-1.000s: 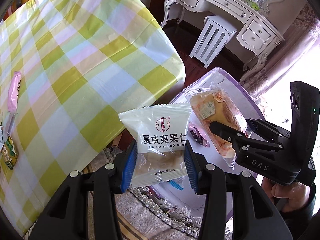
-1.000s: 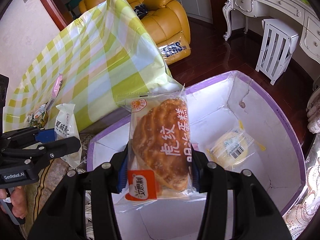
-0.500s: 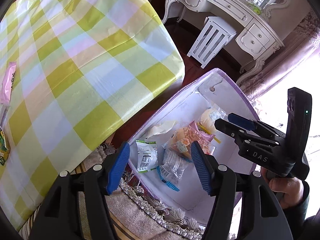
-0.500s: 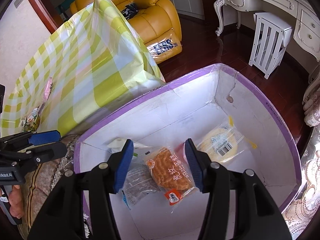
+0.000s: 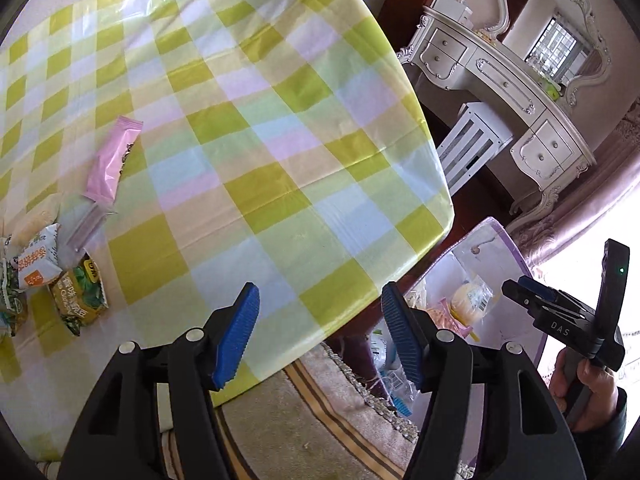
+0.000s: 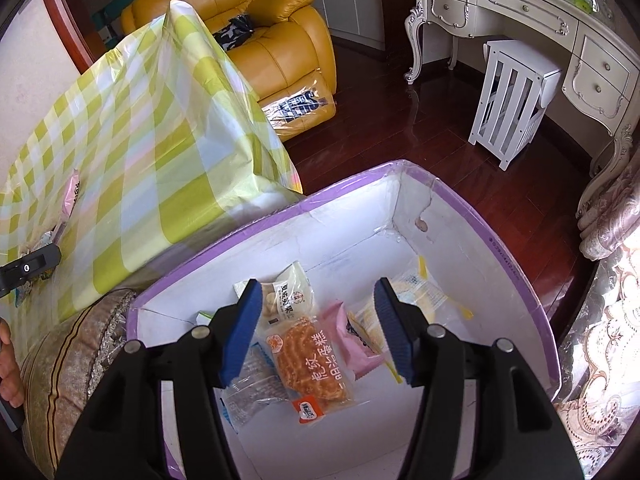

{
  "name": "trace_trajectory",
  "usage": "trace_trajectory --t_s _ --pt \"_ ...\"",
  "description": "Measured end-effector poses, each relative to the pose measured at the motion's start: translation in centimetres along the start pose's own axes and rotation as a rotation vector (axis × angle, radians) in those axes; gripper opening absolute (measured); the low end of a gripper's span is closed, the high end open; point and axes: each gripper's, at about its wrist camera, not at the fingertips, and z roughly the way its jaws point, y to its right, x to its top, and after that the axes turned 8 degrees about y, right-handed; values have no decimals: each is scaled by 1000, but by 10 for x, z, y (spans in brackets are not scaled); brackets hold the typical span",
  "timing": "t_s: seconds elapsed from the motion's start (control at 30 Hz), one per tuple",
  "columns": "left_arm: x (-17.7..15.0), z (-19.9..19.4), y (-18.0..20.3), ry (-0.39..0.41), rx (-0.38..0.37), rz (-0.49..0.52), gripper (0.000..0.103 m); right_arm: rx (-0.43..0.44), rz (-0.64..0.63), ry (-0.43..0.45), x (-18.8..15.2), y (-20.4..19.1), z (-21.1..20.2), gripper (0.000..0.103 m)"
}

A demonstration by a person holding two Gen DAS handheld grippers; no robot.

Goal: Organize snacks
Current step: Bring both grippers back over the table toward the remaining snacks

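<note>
Snacks still wait at the left edge of your checked tablecloth [image 5: 256, 128]: a pink packet [image 5: 114, 160] lies flat, and near it a cluster of green and white packets [image 5: 52, 280] sits close to the cloth's near-left corner. The purple-rimmed box [image 6: 516, 264] on the floor off the table's right corner already holds the tiger-striped cake [image 6: 312, 364], a white nut-pastry packet [image 6: 288, 296], a pink packet and a round pale pastry toward its far wall. Your left gripper [image 5: 320, 336] hangs over the table's near edge with its blue pads apart and nothing between them; your right gripper [image 6: 316, 332] hovers above the box, jaws having just widened, also empty. The likely trouble lies ahead: the clustered packets touch and overlap, so a closing pinch could catch two wrappers or slide one off the slick cloth, and a careless grab may crush soft contents. Only the left wrist view shows the remaining snacks clearly and your hand on the other tool; only the right wrist view shows the box's floor and how the dropped packets lie, overlapping near its middle.
</note>
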Motion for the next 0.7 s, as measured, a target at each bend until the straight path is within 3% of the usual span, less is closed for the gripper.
trace_trajectory --t_s 0.33,0.7 --pt "2 -27 -68 83 78 -103 62 9 -38 -9 18 -47 11 59" --pt "-7 -60 -127 158 145 -219 62 61 -73 68 48 -107 -6 71"
